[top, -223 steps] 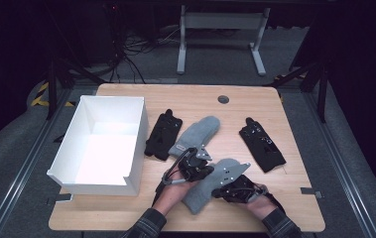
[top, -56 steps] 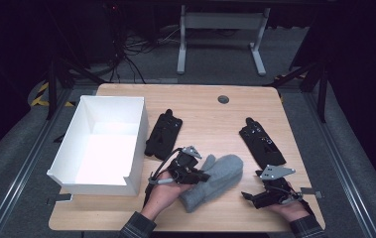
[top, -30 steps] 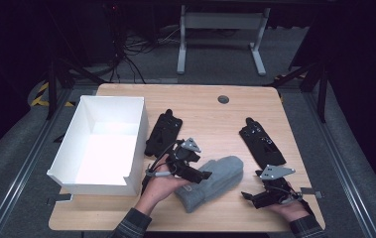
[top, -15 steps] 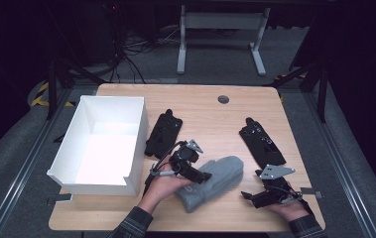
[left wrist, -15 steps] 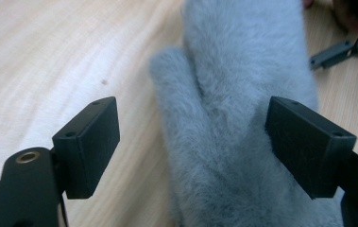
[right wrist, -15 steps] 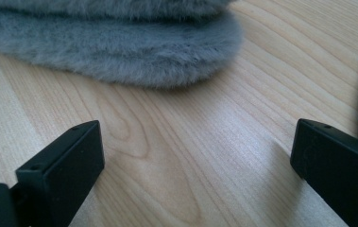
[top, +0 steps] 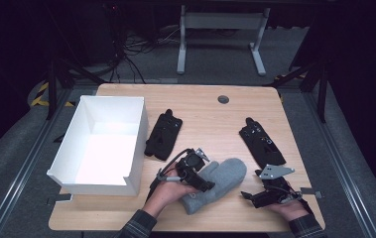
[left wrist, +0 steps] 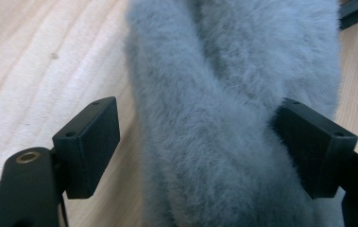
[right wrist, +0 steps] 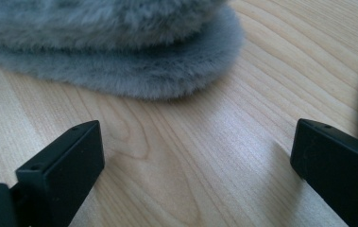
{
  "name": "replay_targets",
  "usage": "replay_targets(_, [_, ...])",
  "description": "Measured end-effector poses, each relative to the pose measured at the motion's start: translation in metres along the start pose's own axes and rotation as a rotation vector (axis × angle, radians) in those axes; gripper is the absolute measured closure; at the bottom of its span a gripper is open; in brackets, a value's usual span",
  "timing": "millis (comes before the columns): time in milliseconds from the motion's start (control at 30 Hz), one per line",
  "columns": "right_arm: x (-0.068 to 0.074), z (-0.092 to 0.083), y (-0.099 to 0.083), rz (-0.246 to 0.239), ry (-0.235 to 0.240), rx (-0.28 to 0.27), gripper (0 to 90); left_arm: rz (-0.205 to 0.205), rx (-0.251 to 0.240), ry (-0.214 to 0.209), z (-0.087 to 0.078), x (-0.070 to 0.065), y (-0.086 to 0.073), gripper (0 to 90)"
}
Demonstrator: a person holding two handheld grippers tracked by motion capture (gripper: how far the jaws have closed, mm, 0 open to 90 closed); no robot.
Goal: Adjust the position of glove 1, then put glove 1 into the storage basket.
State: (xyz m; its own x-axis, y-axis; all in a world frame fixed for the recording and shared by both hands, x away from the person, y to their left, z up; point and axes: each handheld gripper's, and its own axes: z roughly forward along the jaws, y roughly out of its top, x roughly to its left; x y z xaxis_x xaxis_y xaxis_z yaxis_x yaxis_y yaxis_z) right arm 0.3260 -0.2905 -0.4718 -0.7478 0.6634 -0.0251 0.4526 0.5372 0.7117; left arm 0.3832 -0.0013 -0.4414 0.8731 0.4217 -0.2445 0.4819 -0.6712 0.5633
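Between the spread fingers of the left gripper, just below the frame's centre, the stacked grey fuzzy mittens bulge up, one pad clear of the fur and the other buried in its edge. These jaws have just been opening and the hand has sunk onto the pile since a second ago, so a fresh grasp looks imminent. Right gripper, lower right, stays parked with fingers wide over bare desk. White box waits at left.
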Motion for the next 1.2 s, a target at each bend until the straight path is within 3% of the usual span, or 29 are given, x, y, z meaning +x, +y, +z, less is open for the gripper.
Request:
replay_targets(200, [0.000, 0.000, 0.000, -0.001, -0.001, 0.000, 3.8, -0.003, 0.023, -0.013, 0.004, -0.002, 0.000, 21.1])
replay_targets(633, [0.000, 0.000, 0.000, -0.002, -0.003, 0.000, 3.8, 0.000, 0.064, -0.110, 0.008, -0.003, 0.001, 44.0])
replay_targets(933, [0.000, 0.001, 0.001, 0.000, -0.001, -0.001, 3.8, 0.029, 0.065, -0.116, 0.005, -0.005, 0.002, 62.4])
replay_targets(1200, [0.000, 0.001, 0.001, -0.001, 0.000, -0.001, 3.8, 0.020, 0.035, -0.117, -0.002, -0.006, 0.002, 70.0])
